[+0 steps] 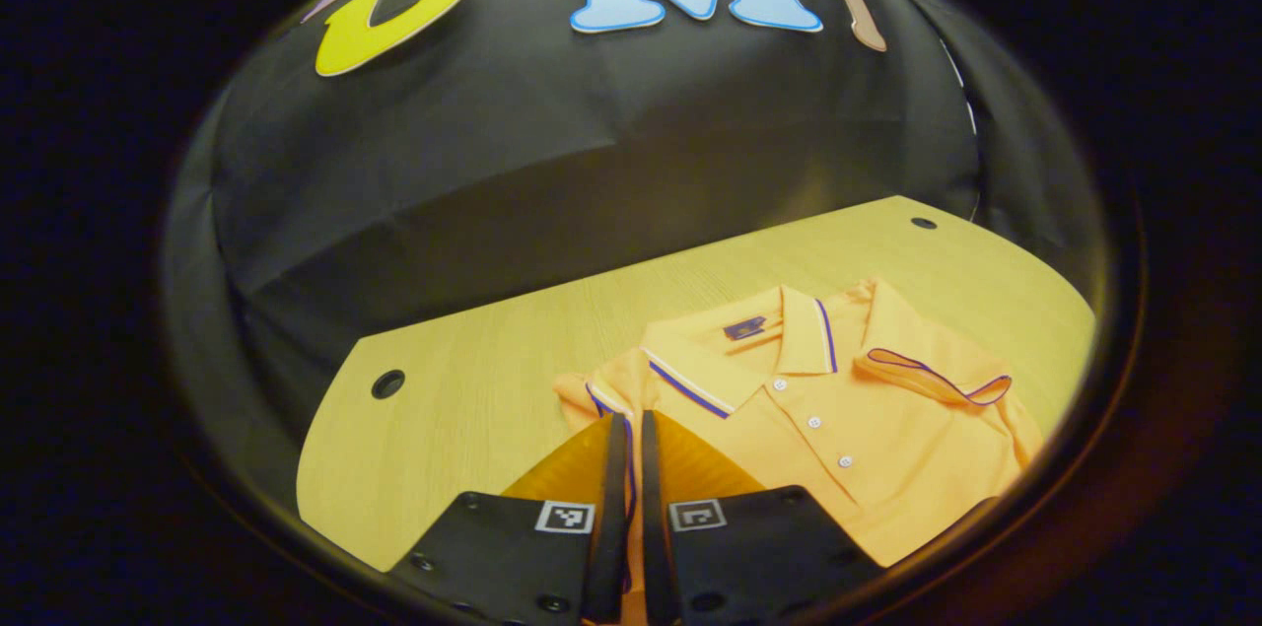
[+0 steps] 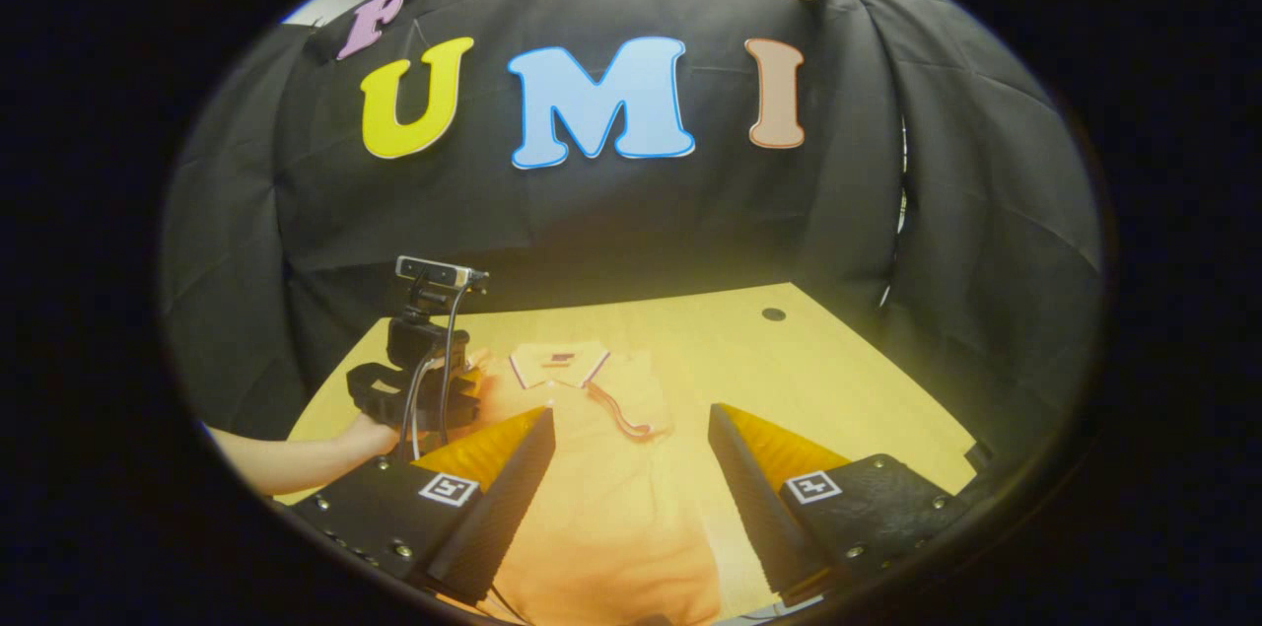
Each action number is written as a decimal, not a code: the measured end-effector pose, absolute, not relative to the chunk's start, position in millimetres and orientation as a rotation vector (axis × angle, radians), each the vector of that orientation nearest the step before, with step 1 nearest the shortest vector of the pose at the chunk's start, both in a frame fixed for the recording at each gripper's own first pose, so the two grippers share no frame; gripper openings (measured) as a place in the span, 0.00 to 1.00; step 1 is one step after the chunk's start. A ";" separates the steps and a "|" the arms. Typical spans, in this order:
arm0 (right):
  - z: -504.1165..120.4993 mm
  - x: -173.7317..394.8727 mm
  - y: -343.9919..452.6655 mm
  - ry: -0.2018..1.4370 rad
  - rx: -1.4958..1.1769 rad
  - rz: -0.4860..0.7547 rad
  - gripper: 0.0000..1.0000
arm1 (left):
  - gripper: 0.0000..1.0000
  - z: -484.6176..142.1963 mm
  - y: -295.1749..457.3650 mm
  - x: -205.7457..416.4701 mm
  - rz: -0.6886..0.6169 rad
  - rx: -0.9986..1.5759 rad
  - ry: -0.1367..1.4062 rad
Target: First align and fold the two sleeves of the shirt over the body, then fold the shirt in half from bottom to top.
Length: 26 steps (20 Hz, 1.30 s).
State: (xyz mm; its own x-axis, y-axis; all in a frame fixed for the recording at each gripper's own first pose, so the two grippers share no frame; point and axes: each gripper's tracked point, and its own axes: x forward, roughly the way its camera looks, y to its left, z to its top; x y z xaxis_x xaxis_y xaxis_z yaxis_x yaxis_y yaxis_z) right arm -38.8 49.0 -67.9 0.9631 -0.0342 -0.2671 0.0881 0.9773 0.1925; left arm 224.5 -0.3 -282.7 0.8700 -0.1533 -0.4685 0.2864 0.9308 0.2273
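Note:
An orange polo shirt (image 1: 838,419) lies face up on the wooden table (image 1: 463,429), collar (image 1: 735,350) toward the booth wall. One sleeve (image 1: 932,375) with purple trim is folded across the chest. My left gripper (image 1: 631,434) is shut on the other sleeve's trimmed edge (image 1: 592,399) at the shirt's side. In the right gripper view, the right gripper (image 2: 628,434) hovers open above the shirt's body (image 2: 601,518), nothing between its fingers. Farther off there, the left gripper (image 2: 419,389) and the hand (image 2: 370,434) holding it sit beside the collar (image 2: 557,360).
The table (image 2: 818,380) has round cable holes (image 1: 387,383) (image 1: 924,223) near its far corners. Black cloth wall stands right behind the table's back edge. Bare tabletop lies on both sides of the shirt.

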 end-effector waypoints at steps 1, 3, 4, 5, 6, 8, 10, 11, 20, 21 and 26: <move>-68.4 -39.2 49.7 0.266 0.210 -0.064 0.98 | 0.17 -282.6 0.7 225.3 -0.229 0.301 0.461; -68.4 -40.5 48.8 0.266 0.213 -0.066 0.98 | 0.18 -283.0 -1.3 224.7 -0.236 0.298 0.462; -68.0 -41.0 48.0 0.265 0.211 -0.069 0.98 | 0.22 -283.3 -1.4 224.5 -0.241 0.297 0.462; -67.6 -41.2 47.2 0.266 0.208 -0.070 0.98 | 0.27 -283.5 -2.7 224.3 -0.243 0.298 0.462; -67.5 -41.3 47.3 0.266 0.206 -0.070 0.98 | 0.34 -283.7 -3.2 224.7 -0.245 0.295 0.461; -67.9 -41.4 46.5 0.267 0.203 -0.070 0.98 | 0.44 -281.7 -4.5 222.0 -0.258 0.286 0.463; -67.3 -41.9 46.7 0.266 0.204 -0.071 0.98 | 0.53 -277.4 -4.1 219.9 -0.260 0.279 0.456; -68.4 -41.8 46.8 0.265 0.204 -0.070 0.98 | 0.62 -274.2 -5.1 217.5 -0.265 0.270 0.452; -75.8 -41.5 52.4 0.263 0.209 -0.053 0.98 | 0.97 -257.2 -5.3 167.3 -0.289 0.216 0.437; -76.0 -40.5 52.9 0.264 0.209 -0.045 0.98 | 1.00 -253.1 -4.8 158.2 -0.288 0.214 0.429; -80.9 -39.7 56.5 0.280 0.162 -0.004 0.98 | 0.97 -246.9 -3.3 99.3 -0.271 0.189 0.434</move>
State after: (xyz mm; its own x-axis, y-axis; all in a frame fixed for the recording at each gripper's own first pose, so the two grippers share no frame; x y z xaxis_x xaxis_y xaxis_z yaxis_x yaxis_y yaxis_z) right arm -39.7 56.5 -80.9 0.9612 0.0184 -0.2754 0.0267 0.9869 0.1590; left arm 99.3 -3.3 -246.9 0.8723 -0.2181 -0.4377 0.2983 0.9466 0.1227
